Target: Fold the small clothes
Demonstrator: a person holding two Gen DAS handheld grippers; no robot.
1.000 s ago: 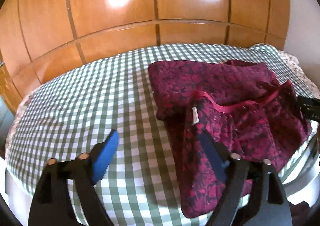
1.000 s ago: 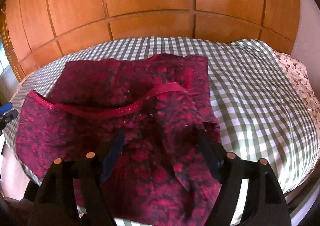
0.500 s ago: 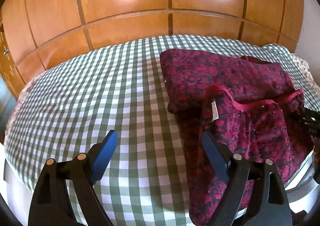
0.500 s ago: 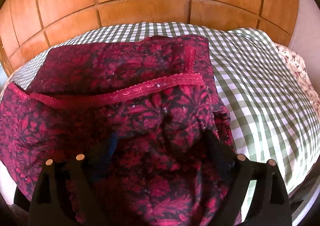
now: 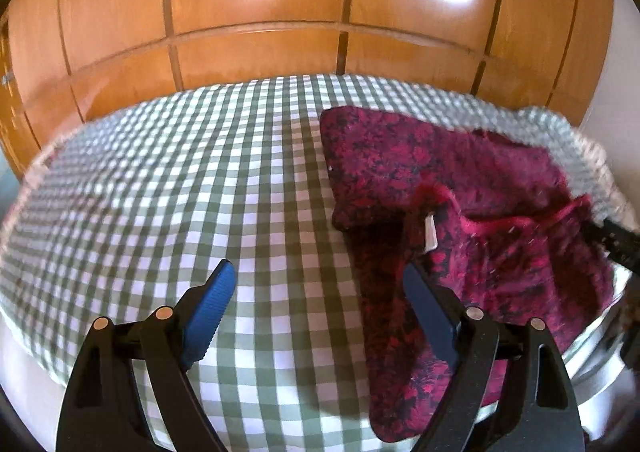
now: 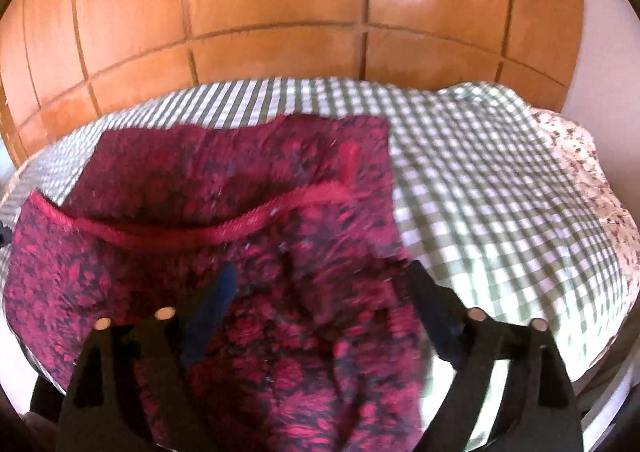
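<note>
A dark red floral garment [image 5: 460, 212] with a red trim band lies rumpled on the green-and-white checked cloth [image 5: 200, 192]; in the left wrist view it is at the right, with a white label showing. My left gripper [image 5: 318, 290] is open and empty, above the cloth at the garment's left edge; its right finger overlaps the fabric. In the right wrist view the garment [image 6: 208, 212] fills the left and middle. My right gripper [image 6: 322, 288] is open over the garment's near part, holding nothing.
A wooden panelled wardrobe [image 5: 300, 12] stands close behind the checked surface. A floral-print cloth [image 6: 592, 172] shows at the far right edge. The right gripper's black body [image 5: 620, 248] enters the left wrist view at the right.
The left view has shifted so the garment sits further right. The right gripper dipped close over the garment half a second ago and has pulled back up. Both stay open.
</note>
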